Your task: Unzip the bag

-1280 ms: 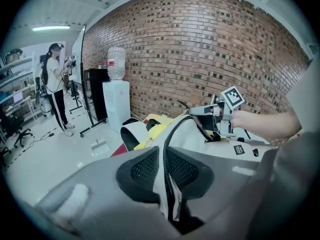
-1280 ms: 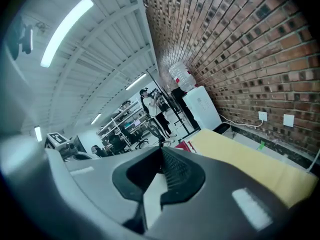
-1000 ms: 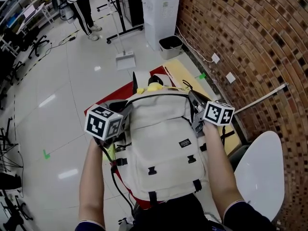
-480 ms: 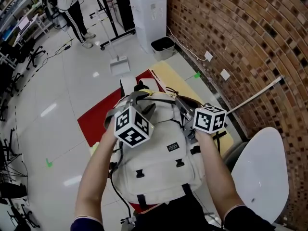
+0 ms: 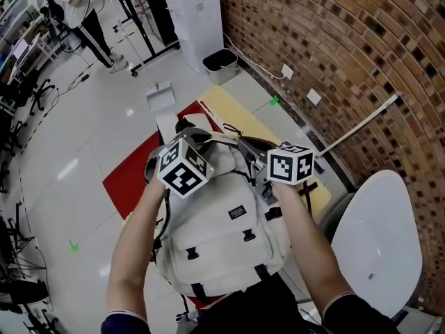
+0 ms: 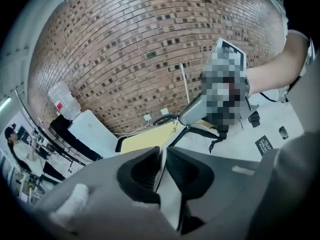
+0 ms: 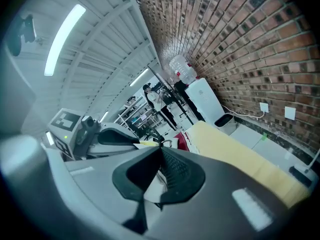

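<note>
A cream backpack [image 5: 222,235] lies on my lap with its top pointing away from me. My left gripper [image 5: 195,143] sits at the bag's top left by the carry handle. In the left gripper view its jaws [image 6: 161,154] are closing and a strip of cream bag fabric [image 6: 167,199] is pinched between the pads. My right gripper [image 5: 268,176] is at the bag's upper right side. In the right gripper view [image 7: 161,151] its pads meet at the tips over pale fabric [image 7: 152,189] and a thin dark tab. The zip line itself is hidden under the two marker cubes.
A white chair [image 5: 375,235] stands close at my right against the brick wall [image 5: 361,47]. A red mat [image 5: 132,176] and a yellow mat [image 5: 236,110] lie on the floor ahead. Farther off are a bin [image 5: 219,62], a water dispenser [image 5: 195,19], a dustpan [image 5: 160,96] and a standing person [image 5: 76,12].
My left gripper has moved from the bag's left side up and rightward to its top. The right gripper has stayed at the bag's upper right side.
</note>
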